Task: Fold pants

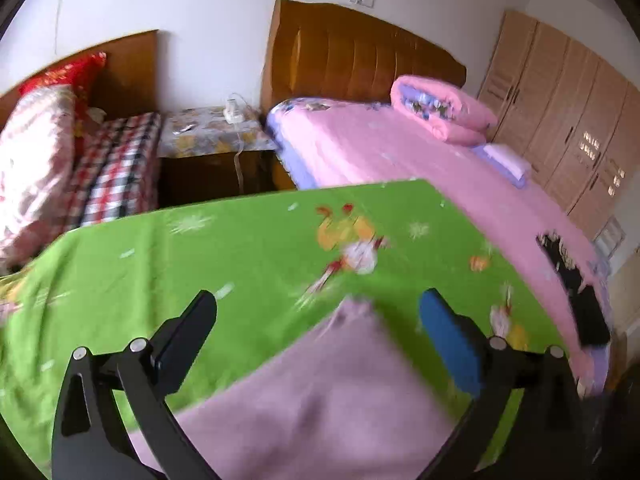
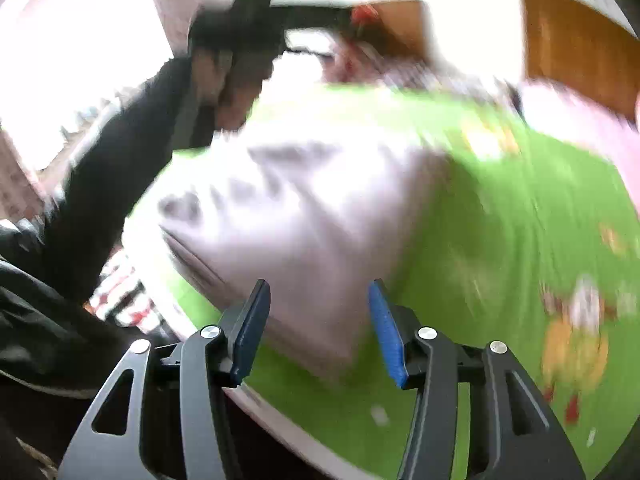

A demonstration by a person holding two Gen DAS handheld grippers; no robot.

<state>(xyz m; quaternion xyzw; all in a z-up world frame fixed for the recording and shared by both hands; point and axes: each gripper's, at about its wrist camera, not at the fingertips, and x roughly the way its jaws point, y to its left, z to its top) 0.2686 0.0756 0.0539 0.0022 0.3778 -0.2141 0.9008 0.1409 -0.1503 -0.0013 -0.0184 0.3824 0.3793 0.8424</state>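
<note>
Currently: pale pink pants [image 1: 320, 396] flat, folded over, on green-covered bench [image 1: 160, 264], near edge. Left tool [image 1: 320, 340] wide apart, empty; right tool [image 2: 318, 328] half apart, empty. Further folds probably outstanding.

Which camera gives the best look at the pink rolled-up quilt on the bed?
The left wrist view. The pink rolled-up quilt lies fairly sharp on the pink bed near the brown padded headboard, its floral lining visible. The right wrist view is heavily blurred and shows only a sliver of pink bed at the right edge, no quilt.
</note>
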